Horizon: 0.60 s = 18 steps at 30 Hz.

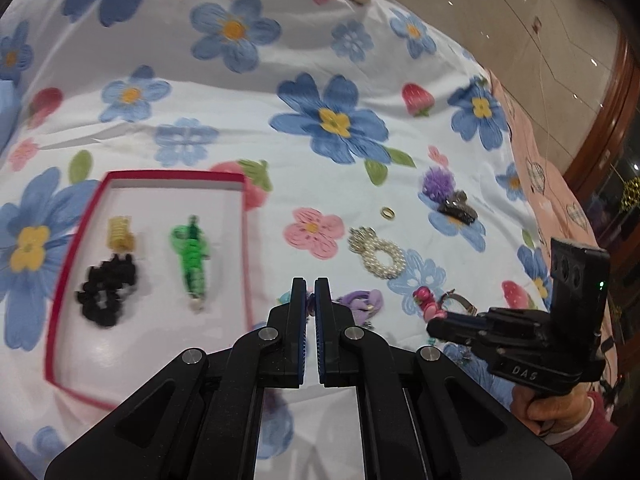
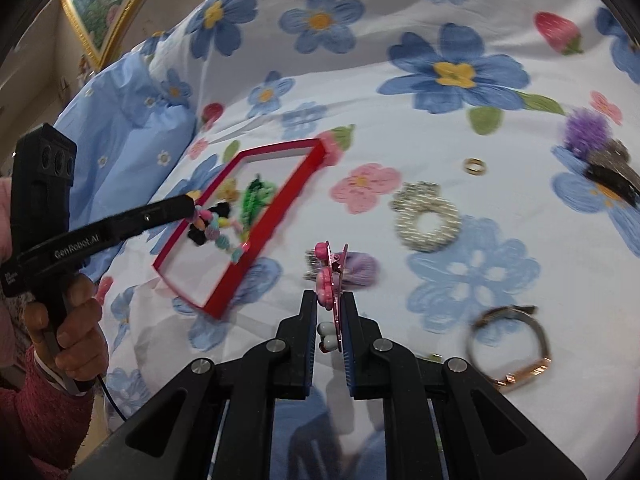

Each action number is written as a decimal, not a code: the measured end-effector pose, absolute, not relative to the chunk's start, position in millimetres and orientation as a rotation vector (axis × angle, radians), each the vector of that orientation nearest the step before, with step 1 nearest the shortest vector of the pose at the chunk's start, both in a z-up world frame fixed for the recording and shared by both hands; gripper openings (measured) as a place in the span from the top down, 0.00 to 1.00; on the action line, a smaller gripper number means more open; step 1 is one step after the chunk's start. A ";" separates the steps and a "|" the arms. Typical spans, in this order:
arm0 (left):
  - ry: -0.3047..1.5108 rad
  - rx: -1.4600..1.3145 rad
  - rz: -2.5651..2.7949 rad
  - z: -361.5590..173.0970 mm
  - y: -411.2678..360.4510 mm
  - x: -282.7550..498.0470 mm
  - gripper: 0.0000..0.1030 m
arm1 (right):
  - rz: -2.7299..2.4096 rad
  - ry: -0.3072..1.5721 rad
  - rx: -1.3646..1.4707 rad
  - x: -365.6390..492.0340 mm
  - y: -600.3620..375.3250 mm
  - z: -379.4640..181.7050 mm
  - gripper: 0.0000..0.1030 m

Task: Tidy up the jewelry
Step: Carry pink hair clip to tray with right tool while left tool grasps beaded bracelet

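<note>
Left wrist view: my left gripper (image 1: 310,286) has its jaws pressed together; only a sliver of something pastel shows past the tips, what it holds can't be told here. Red-rimmed tray (image 1: 172,176) sits on the bed's floral sheet (image 1: 248,92), toward the left. In it: black scrunchie (image 1: 107,292), gold coil tie (image 1: 119,233), green braided piece (image 1: 193,256). Loose on the sheet to the right: pearl ring-shaped piece (image 1: 378,253), small gold ring (image 1: 388,212), purple pompom (image 1: 439,182) touching a dark glittery clip (image 1: 458,208), lilac bow (image 1: 362,301). My right gripper (image 1: 434,322) enters from the right edge with a pink hair clip (image 1: 428,303) at its tip.

Right wrist view: right gripper (image 2: 330,300) is nearly closed, clamped on the pink hair clip (image 2: 330,280), which stands on edge between the pads. Only this view shows the left gripper (image 2: 191,205) pinching a pastel bead bracelet (image 2: 218,232) that dangles over the tray (image 2: 276,200). Also only here: a watch-like bangle (image 2: 514,350) near the right edge of the sheet (image 2: 400,128), and a gold-framed picture (image 2: 104,4) on the wall.
</note>
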<state>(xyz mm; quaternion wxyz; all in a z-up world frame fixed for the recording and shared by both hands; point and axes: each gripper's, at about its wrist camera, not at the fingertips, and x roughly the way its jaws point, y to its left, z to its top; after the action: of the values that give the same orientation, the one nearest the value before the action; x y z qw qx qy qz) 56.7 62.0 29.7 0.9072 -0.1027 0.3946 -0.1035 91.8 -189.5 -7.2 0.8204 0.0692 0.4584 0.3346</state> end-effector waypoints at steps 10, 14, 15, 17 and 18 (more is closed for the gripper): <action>0.797 -0.263 -0.117 31.2 119.4 37.0 0.97 | 0.807 0.980 0.107 89.9 -125.3 0.1 0.89; 0.800 -0.278 -0.087 25.9 136.8 33.5 0.97 | 0.841 0.986 0.089 90.7 -97.3 0.5 0.89; 0.803 -0.284 -0.080 23.6 141.6 33.4 0.97 | 0.850 0.988 0.082 91.8 -89.3 0.2 0.89; 0.807 -0.294 -0.066 19.4 149.6 33.2 0.97 | 0.858 0.994 0.072 93.9 -76.0 -0.7 0.89; 0.809 -0.298 -0.061 17.5 152.6 33.8 0.97 | 0.863 0.997 0.068 95.4 -68.5 -1.2 0.89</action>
<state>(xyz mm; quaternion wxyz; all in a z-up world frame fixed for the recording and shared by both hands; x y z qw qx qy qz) 33.8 152.6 17.5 0.9080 -0.1446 0.3922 -0.0297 95.4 -68.5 -1.2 0.7900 0.0315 0.4630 0.4007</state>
